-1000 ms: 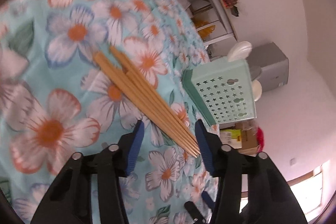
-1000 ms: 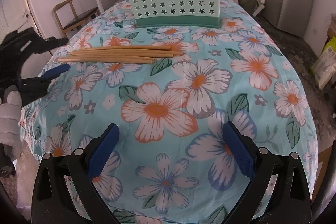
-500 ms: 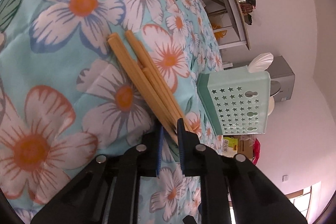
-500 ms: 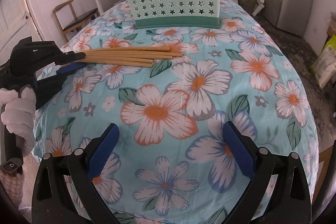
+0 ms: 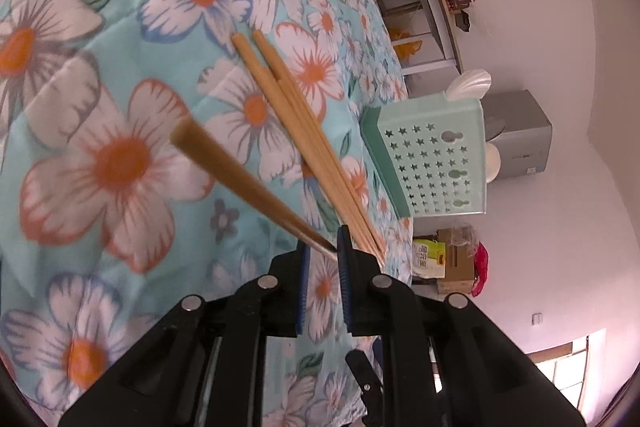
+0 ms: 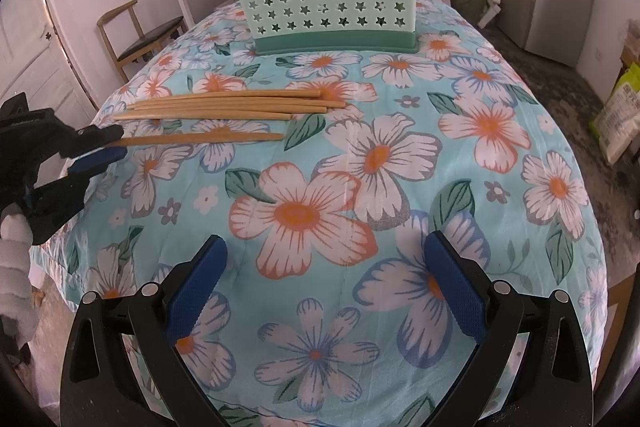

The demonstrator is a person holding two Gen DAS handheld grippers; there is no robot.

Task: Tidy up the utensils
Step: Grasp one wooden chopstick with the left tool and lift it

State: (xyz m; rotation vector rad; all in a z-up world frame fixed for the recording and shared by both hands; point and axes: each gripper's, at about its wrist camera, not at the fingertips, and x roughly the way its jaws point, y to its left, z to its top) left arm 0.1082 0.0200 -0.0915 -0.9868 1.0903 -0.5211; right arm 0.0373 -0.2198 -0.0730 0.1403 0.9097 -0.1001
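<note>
Wooden chopstick (image 6: 204, 138) pinched at tip by left gripper (image 6: 102, 143), lying crosswise, right gripper (image 6: 322, 287) agape, empty.

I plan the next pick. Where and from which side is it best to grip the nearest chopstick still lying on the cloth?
Probably grip the chopstick near its left end, coming from the left along the cloth. That end juts clear of its neighbours, while the middle lies tight beside them. The left tool already holds one chopstick this way.
</note>
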